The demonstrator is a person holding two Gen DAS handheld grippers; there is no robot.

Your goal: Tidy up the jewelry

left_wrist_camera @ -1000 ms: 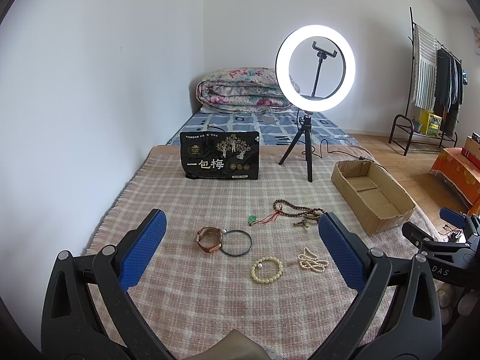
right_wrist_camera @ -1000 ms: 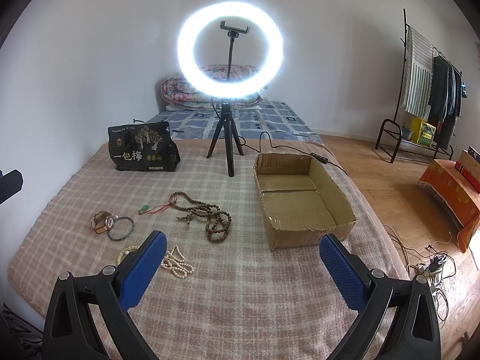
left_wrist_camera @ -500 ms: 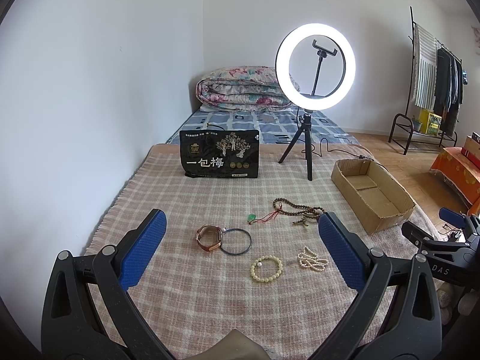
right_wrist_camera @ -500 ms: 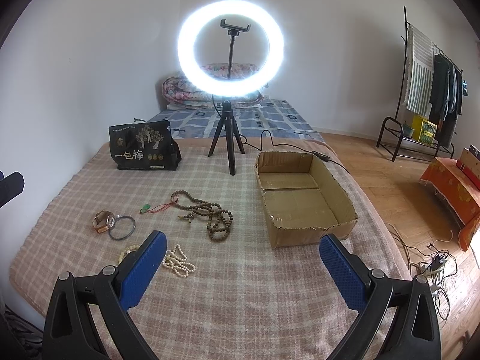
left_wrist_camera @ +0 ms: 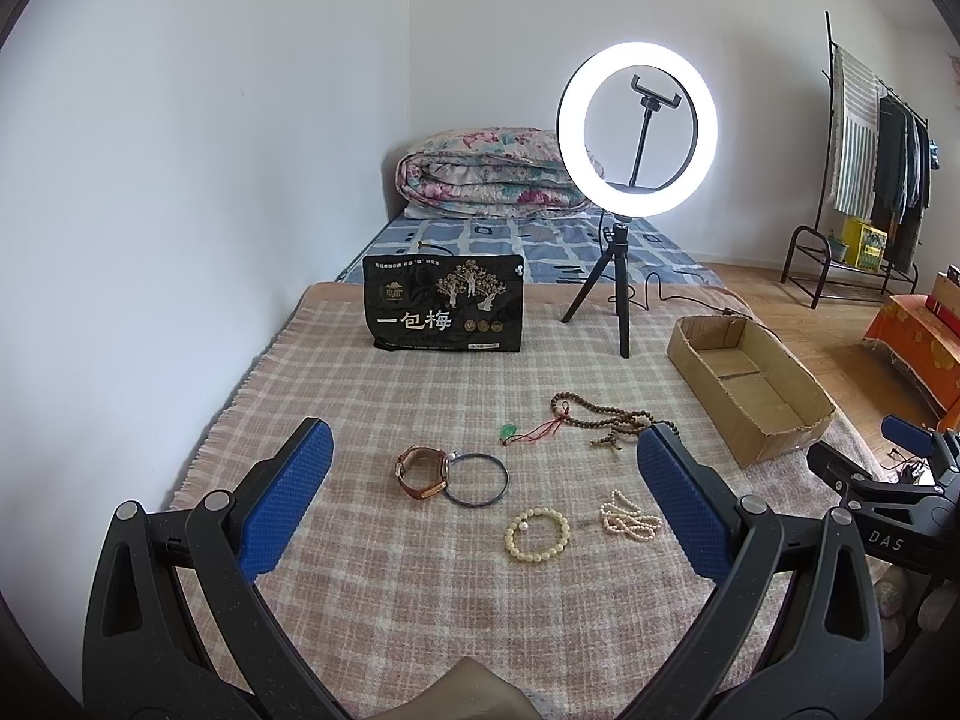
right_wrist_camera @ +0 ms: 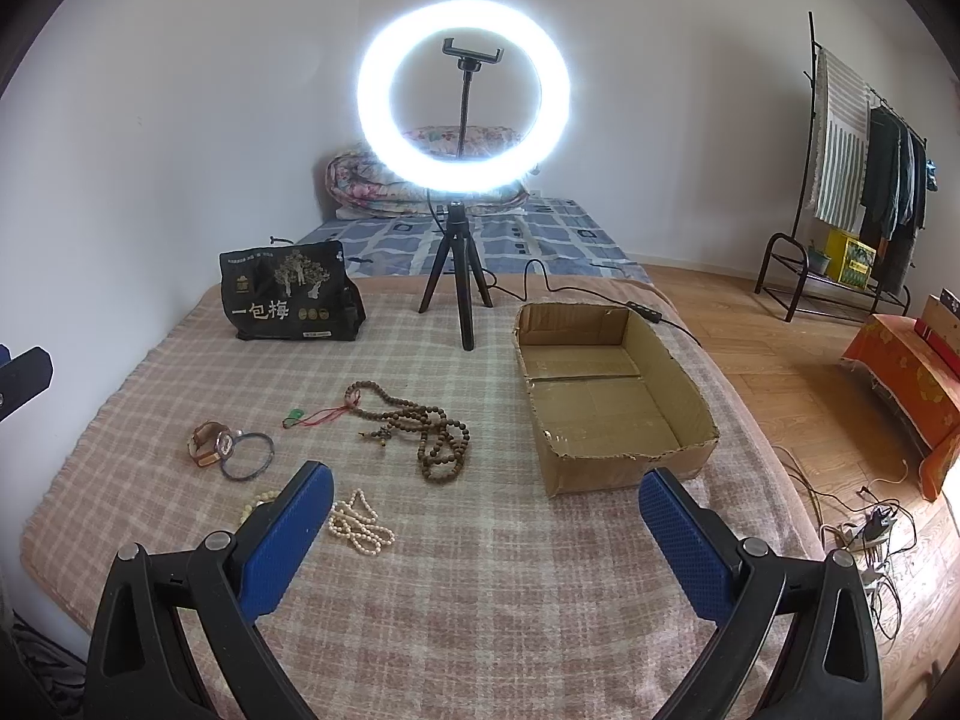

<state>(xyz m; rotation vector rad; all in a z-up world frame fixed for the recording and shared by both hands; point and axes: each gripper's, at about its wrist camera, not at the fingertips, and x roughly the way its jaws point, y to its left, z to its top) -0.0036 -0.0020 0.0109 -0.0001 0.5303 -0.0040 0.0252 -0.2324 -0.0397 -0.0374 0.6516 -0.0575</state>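
Note:
Jewelry lies on a checked blanket (left_wrist_camera: 384,414): a brown watch (left_wrist_camera: 422,471) touching a dark bangle (left_wrist_camera: 477,480), a cream bead bracelet (left_wrist_camera: 537,533), a white pearl strand (left_wrist_camera: 629,522), a green pendant on red cord (left_wrist_camera: 510,432) and a long brown bead necklace (right_wrist_camera: 420,426). An open cardboard box (right_wrist_camera: 612,396) stands to the right of them. My left gripper (left_wrist_camera: 480,516) hovers open above the watch and bracelets. My right gripper (right_wrist_camera: 486,540) is open, near the pearl strand (right_wrist_camera: 359,522) and the box's front corner. Neither holds anything.
A lit ring light on a tripod (right_wrist_camera: 463,180) stands behind the jewelry, its cable trailing right. A black printed bag (left_wrist_camera: 444,312) sits at the back left. A folded quilt (left_wrist_camera: 492,174) lies beyond. Clothes rack (right_wrist_camera: 864,168), orange cloth and floor cables are off the bed's right side.
Both views have shifted only slightly; the right gripper's view drifted a little forward. The jewelry and box stay where they were. Both grippers remain open.

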